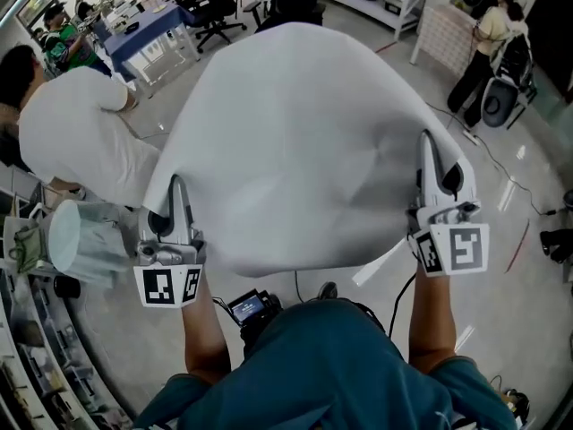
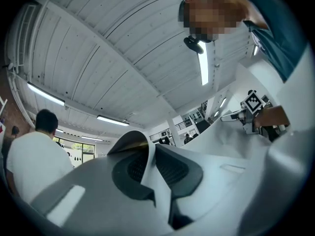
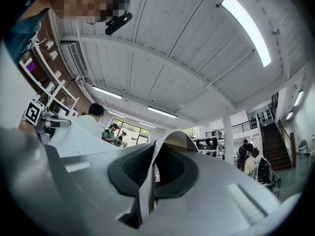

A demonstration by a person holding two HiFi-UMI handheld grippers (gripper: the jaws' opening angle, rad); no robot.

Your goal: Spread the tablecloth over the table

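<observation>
The white tablecloth [image 1: 295, 141] billows in the air ahead of me, held up by its near edge, and hides whatever is below it; no table shows. On the near left corner my left gripper [image 1: 175, 189] is shut, and in the left gripper view a fold of the tablecloth [image 2: 150, 173] is pinched between the pads of the left gripper [image 2: 146, 149]. My right gripper [image 1: 429, 146] is shut on the near right corner; the right gripper view shows the same pinch, a strip of tablecloth [image 3: 146, 191] in the right gripper [image 3: 158, 149]. Both grippers point slightly upward.
A person in a white shirt [image 1: 76, 133] stands close at the left, beside the cloth. Another person [image 1: 479, 47] stands at the far right near a white shelf unit. A blue table [image 1: 148, 27] and a black office chair [image 1: 215, 12] are at the back left. Cables [image 1: 501, 173] run across the floor at right.
</observation>
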